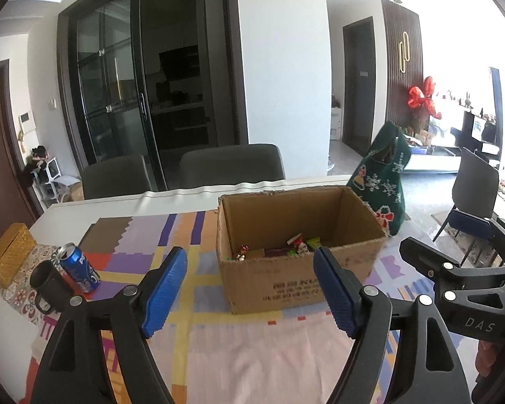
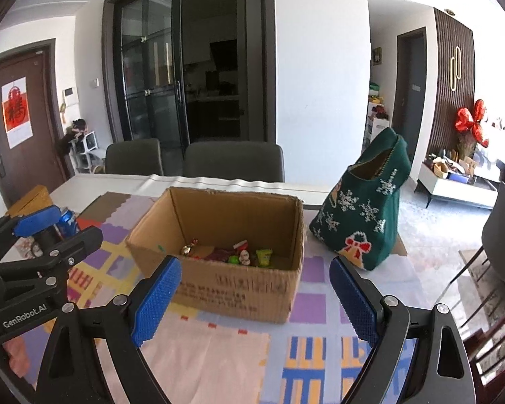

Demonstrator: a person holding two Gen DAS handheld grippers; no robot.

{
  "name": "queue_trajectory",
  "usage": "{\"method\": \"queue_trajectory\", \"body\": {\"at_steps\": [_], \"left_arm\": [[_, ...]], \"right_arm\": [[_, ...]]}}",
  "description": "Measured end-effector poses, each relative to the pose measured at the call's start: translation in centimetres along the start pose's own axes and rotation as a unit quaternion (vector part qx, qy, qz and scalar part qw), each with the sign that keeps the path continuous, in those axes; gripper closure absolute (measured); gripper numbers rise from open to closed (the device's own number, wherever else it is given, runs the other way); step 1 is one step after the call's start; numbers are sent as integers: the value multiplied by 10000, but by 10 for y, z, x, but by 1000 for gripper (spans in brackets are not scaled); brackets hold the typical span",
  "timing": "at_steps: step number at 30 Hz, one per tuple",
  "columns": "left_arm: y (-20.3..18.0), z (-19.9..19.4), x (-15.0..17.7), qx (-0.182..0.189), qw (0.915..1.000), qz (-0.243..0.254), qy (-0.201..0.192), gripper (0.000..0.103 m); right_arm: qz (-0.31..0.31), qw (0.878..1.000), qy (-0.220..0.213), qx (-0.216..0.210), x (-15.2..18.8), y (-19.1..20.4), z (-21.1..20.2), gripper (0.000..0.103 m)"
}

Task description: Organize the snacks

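Note:
An open cardboard box [image 1: 276,286] [image 2: 239,289] stands on the patterned tablecloth. Several small wrapped snacks [image 1: 286,249] [image 2: 232,252] lie on its bottom. A green knitted Christmas bag [image 1: 383,185] [image 2: 367,208] stands upright and open to the right of the box. My left gripper [image 1: 250,288] is open and empty, in front of the box. My right gripper [image 2: 254,298] is open and empty, also in front of the box. The right gripper shows at the right edge of the left wrist view [image 1: 461,269]; the left gripper shows at the left of the right wrist view [image 2: 37,235].
A blue Pepsi can [image 1: 79,266] [image 2: 67,220], a dark mug [image 1: 50,284] and a yellow woven box [image 1: 8,257] stand at the table's left. Grey chairs [image 1: 232,165] [image 2: 234,161] are behind the table, and a dark chair [image 1: 474,185] to the right.

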State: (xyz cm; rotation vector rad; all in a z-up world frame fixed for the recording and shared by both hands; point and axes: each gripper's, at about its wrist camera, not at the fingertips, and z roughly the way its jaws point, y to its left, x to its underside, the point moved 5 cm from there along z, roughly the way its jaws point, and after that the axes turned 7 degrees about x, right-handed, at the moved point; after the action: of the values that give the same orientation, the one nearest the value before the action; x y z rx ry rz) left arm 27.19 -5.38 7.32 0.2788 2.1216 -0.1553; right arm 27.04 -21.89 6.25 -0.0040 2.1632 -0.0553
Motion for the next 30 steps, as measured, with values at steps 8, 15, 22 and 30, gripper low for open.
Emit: {"method": "queue_trajectory", "body": {"at_steps": [8, 15, 22, 30], "left_arm": [[-12, -39, 17, -98, 9997, 57, -212, 12], [-15, -64, 32, -98, 9993, -57, -348, 2], [-18, -86, 44, -107, 9993, -120, -341, 0], [-19, -104, 54, -129, 9991, -161, -365, 0]], "right_arm": [[126, 9999, -91, 67, 21, -9, -38, 13], [154, 9996, -186, 120, 38, -12, -66, 11], [217, 9995, -187, 124, 53, -12, -83, 10], [181, 9994, -250, 180, 61, -10, -100, 10]]}}
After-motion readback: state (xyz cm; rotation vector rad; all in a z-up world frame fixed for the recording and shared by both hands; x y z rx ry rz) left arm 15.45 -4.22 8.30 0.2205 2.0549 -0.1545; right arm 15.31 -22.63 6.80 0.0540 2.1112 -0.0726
